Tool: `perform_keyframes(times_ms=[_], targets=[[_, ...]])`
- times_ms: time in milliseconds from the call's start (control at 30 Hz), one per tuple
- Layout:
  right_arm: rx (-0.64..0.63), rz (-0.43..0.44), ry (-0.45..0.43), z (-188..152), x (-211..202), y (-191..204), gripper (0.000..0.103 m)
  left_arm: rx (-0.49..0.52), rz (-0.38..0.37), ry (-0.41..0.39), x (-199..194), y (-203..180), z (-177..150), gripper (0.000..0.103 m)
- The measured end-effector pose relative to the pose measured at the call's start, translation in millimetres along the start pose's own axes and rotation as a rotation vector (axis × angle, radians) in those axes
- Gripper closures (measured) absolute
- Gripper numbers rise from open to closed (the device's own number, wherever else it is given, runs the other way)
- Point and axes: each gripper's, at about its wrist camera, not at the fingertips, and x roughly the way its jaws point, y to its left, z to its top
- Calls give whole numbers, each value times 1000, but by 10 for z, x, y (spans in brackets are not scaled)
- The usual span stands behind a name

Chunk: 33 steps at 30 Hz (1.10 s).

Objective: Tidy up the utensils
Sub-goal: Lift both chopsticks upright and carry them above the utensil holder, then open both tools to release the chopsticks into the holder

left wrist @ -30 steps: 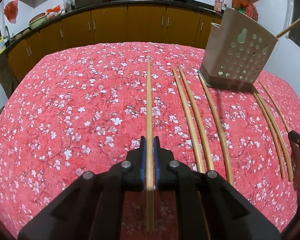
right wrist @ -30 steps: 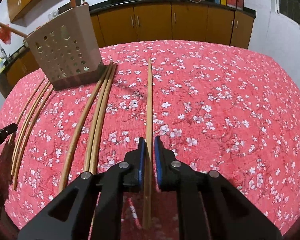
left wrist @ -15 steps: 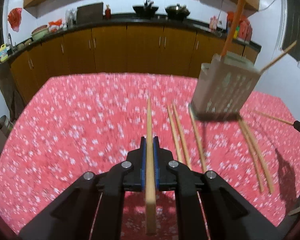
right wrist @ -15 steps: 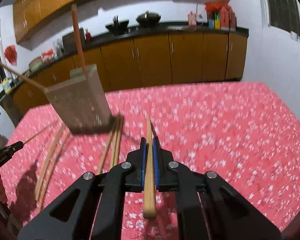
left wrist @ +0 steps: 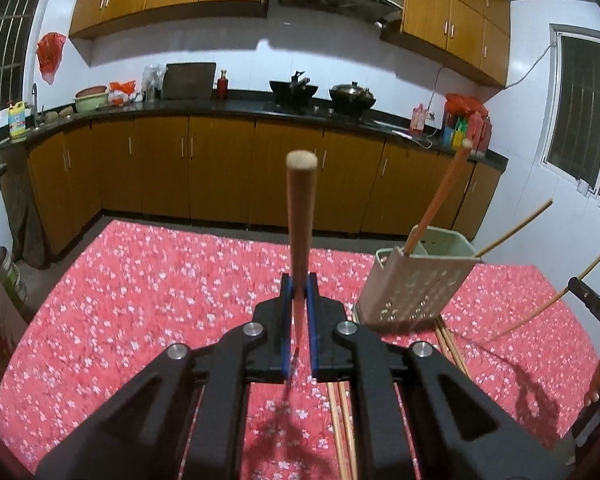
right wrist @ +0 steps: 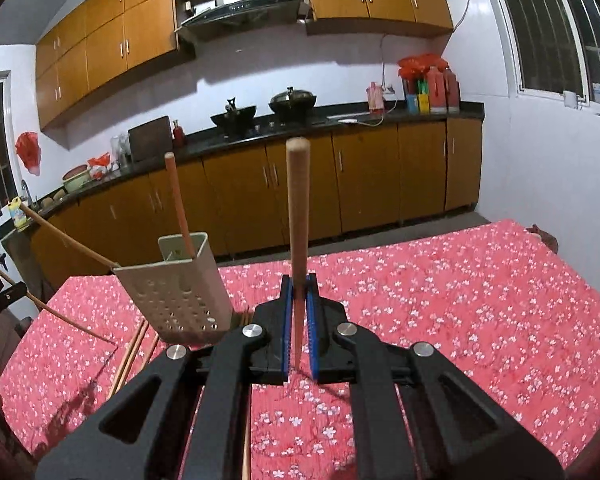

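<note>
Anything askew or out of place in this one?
Yes. The utensil holder tilts on the red floral cloth, and one chopstick in it leans far out sideways. Loose chopsticks lie on the cloth.

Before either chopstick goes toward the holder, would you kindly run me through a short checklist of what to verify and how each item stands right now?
1. Left tongs clamped on their chopstick: ok, stick sits between the blue pads.
2. Right tongs clamped on their chopstick: ok, same.
3. Both sticks lifted clear of the red floral tablecloth: ok.
4. Utensil holder upright, top open: ok, though two sticks already stand in it.
5. Loose chopsticks on the cloth beside the holder kept out of the path: cannot tell, partly hidden by the tongs.
6. Which compartment has room: cannot tell.
</note>
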Motion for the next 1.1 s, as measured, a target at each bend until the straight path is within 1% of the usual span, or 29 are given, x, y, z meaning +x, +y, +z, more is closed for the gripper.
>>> perform_keyframes(times_ms=[133,200,333,400,467,567,733,900,1033,1100], targets=[[9,19,-11,70,-61,3,96,8,-22,-8,-74,-39,49,95],[19,50,-14,122,-103,28,96,18,-60,-7,-124,-89,81,95],[30,155,-43,289,-251,129,96,70,-150,-10,-278,-285,155,95],[29,207,-71,383,-339,212,96,89,-189,-23,-349,-393,201,95],[25,237,-99,455,-399,284,96,102,-221,-40,-401,-484,244,95],[4,273,-163,592,-479,439,96,119,-261,-84,-462,-683,371,95],[-32,277,-239,742,-466,636,96,129,-270,-160,-486,-927,541,95],[-44,254,-278,795,-348,744,96,122,-223,-224,-347,-1069,716,95],[-44,232,-265,775,-168,783,96,105,-186,-230,-182,-1086,784,95],[-50,220,-239,749,-31,800,96,107,-179,-200,-65,-1104,779,95]])
